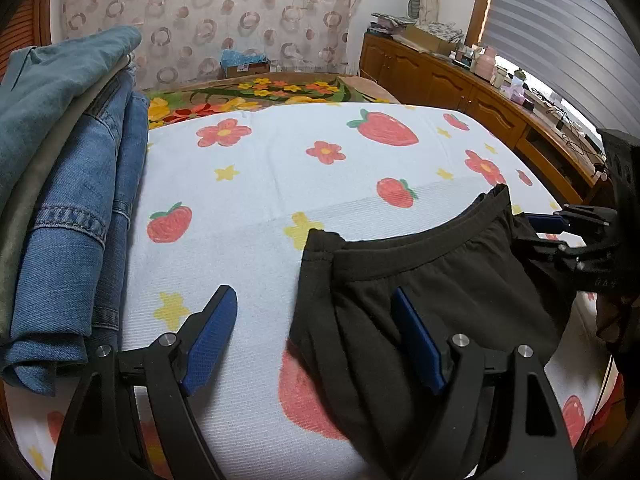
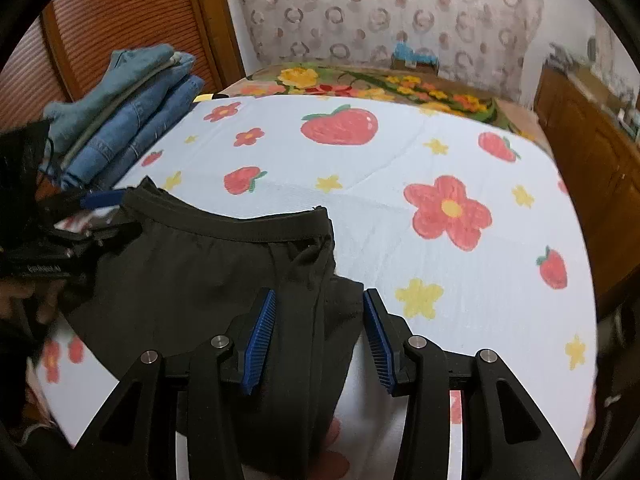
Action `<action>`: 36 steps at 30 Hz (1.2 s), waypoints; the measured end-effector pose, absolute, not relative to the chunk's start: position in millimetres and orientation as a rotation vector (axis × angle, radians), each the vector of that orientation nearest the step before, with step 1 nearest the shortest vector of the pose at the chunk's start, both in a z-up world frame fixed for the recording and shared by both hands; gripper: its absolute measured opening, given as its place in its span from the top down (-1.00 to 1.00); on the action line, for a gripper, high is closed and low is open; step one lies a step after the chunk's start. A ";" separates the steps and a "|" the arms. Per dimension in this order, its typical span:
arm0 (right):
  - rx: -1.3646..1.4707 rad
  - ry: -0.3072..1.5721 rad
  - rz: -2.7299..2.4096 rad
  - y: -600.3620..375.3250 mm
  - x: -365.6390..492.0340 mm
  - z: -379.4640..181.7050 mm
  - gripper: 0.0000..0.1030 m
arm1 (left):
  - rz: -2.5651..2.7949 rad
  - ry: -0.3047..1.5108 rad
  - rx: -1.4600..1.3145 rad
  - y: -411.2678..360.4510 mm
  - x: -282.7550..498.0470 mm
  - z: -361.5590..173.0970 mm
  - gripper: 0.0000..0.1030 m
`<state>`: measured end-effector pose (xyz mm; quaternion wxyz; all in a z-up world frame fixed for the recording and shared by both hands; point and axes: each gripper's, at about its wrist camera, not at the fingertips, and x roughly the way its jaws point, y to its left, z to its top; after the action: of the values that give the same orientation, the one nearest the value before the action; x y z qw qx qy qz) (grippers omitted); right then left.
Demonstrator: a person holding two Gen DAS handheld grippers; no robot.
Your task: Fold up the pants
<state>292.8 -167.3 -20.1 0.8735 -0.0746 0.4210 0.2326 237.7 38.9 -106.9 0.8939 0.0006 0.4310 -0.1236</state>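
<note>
Left wrist view: my left gripper (image 1: 316,336) gapes wide, gripping nothing, over the folded black fabric pants (image 1: 432,280) lying on the strawberry-print sheet (image 1: 248,208). Right wrist view: my right gripper (image 2: 318,340) straddles their edge, pads apparently clear. Folding looks nearly done.

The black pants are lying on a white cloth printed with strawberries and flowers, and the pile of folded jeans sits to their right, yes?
Not quite: the folded jeans sit to the left of the black pants, as the left wrist view shows. The pants do lie on the white cloth with strawberries and flowers.
</note>
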 end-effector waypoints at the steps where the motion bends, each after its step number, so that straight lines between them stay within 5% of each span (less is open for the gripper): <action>1: -0.178 0.866 0.481 -164.3 289.8 -21.3 0.05 | -0.255 0.894 0.004 38.8 237.6 -106.9 -0.57; 12: -0.177 0.845 0.481 -164.2 286.2 -24.2 0.08 | -0.259 0.893 0.004 37.8 236.6 -106.7 -0.55; 18: -0.163 0.854 0.543 -164.1 286.5 -22.8 0.55 | -0.320 0.882 -0.004 34.8 233.6 -104.1 0.12; 23: -0.147 0.850 0.560 -167.6 286.2 -22.1 0.66 | -0.357 0.880 0.005 29.6 230.6 -101.9 0.55; 36: -0.133 0.784 0.572 -167.8 259.9 0.1 0.72 | -0.340 0.787 0.029 22.0 201.6 -71.8 0.68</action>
<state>259.9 -167.8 0.1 0.8824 -0.0641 0.3767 0.2746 201.6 22.0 -71.8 0.9093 0.0143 0.3817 -0.1651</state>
